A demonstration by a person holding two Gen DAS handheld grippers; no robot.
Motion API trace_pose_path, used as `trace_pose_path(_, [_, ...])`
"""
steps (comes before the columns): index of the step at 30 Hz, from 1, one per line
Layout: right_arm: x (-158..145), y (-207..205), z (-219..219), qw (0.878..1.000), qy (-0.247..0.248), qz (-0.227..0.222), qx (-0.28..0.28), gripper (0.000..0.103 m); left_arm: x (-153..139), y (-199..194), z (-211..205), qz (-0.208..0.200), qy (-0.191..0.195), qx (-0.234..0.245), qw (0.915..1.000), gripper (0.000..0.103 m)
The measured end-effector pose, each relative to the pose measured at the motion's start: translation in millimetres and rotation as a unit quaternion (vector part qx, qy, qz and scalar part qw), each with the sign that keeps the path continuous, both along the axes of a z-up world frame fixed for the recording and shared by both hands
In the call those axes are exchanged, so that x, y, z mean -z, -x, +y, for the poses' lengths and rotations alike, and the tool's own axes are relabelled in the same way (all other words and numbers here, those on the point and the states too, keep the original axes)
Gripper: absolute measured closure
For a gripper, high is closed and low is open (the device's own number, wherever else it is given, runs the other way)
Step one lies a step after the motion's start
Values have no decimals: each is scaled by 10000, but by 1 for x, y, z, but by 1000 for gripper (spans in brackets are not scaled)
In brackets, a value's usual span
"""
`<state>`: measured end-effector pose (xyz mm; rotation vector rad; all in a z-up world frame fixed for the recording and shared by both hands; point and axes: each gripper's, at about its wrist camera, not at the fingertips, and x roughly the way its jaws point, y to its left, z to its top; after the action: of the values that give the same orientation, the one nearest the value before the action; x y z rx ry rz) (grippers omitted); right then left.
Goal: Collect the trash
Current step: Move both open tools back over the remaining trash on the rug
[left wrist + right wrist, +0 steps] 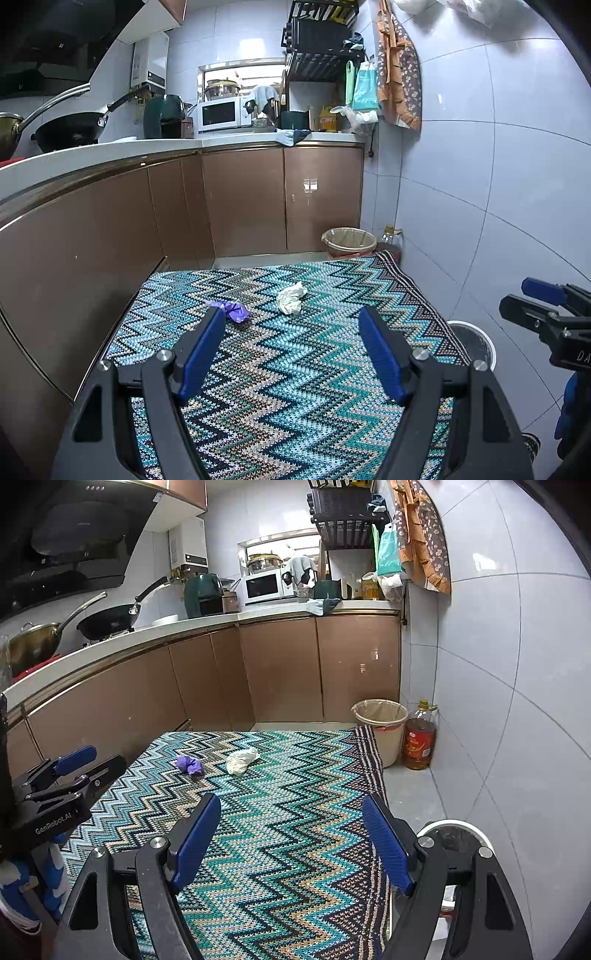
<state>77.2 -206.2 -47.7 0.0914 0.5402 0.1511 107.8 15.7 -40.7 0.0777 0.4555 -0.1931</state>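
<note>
Left gripper [291, 321] hangs over the zigzag cloth [295, 387], jaws spread wide, nothing in them. Just ahead of its left finger sits a purple wad [233, 309], white crumpled tissue [291, 297] beside it. Right gripper [291, 808] is wide open too, white-rimmed bin [458, 836] by its right finger.

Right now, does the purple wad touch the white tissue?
Apart. In the right wrist view, a strip of zigzag cloth shows plainly between the purple wad and the white tissue.

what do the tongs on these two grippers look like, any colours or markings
Both the left gripper and the right gripper have black angular frames, silver round bolts and ribbed blue tongs. White "GenRobot.AI" lettering marks the left one's side; no cables show.
</note>
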Motion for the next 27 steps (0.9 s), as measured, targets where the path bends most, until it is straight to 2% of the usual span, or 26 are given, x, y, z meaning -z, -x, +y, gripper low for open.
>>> trace_pose_path(5, [-1,3,7,9994,231,-55,233,26,4,-1,3,1,9,-47,10000,30])
trace_pose_path(16, [-7,14,19,9983,411,-243,327,15,5,6,14,53,77,-259,9996,30])
trace_pose_path(21, [-13,27,31,9966,614,-412,363,10,-2,20,21,-121,217,-295,9993,30])
trace_pose_path(24, [-19,35,37,9960,660,-510,331,5,-11,35,28,-362,351,-269,9984,30])
trace_pose_path(27, [-24,42,38,9959,602,-604,299,0,-19,46,32,-484,306,-272,9980,30])
